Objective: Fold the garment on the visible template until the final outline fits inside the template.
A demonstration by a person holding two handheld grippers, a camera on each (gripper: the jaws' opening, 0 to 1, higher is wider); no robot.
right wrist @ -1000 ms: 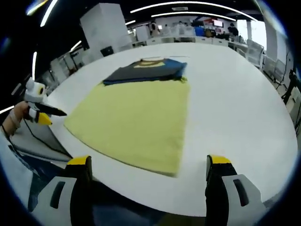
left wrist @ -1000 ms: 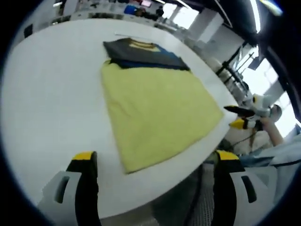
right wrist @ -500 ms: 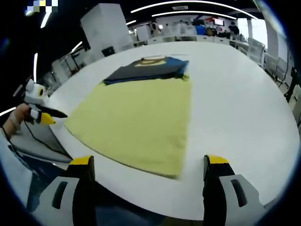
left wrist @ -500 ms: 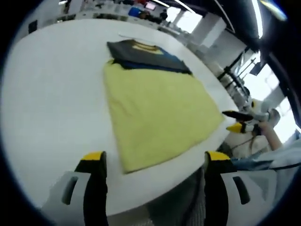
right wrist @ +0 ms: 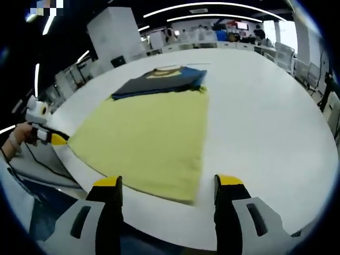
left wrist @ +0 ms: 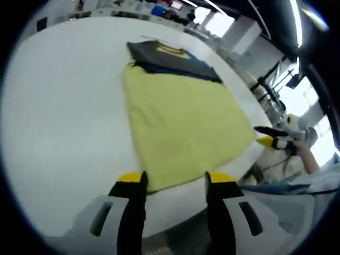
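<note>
A yellow template sheet [left wrist: 183, 114] [right wrist: 149, 133] lies flat on the round white table [left wrist: 64, 106] [right wrist: 255, 106]. At its far end rests a folded dark navy garment [left wrist: 170, 57] [right wrist: 159, 81] with a yellow print. My left gripper [left wrist: 175, 180] is open at the table's near edge, its jaws on either side of the sheet's near corner without touching it. My right gripper [right wrist: 169, 183] is open, level with the sheet's near edge. The right gripper [left wrist: 259, 134] also juts in from the right, off the table. The left gripper [right wrist: 56, 135] pokes in from the left.
The table's curved edge runs just ahead of both grippers, with floor below it. A hand [left wrist: 303, 151] holds the right gripper beyond the rim. A white pillar [right wrist: 114, 32] and desks stand far behind the table.
Both grippers' jaws have narrowed while staying open. The left gripper has moved in toward the sheet's near corner. The garment and the sheet lie as before.
</note>
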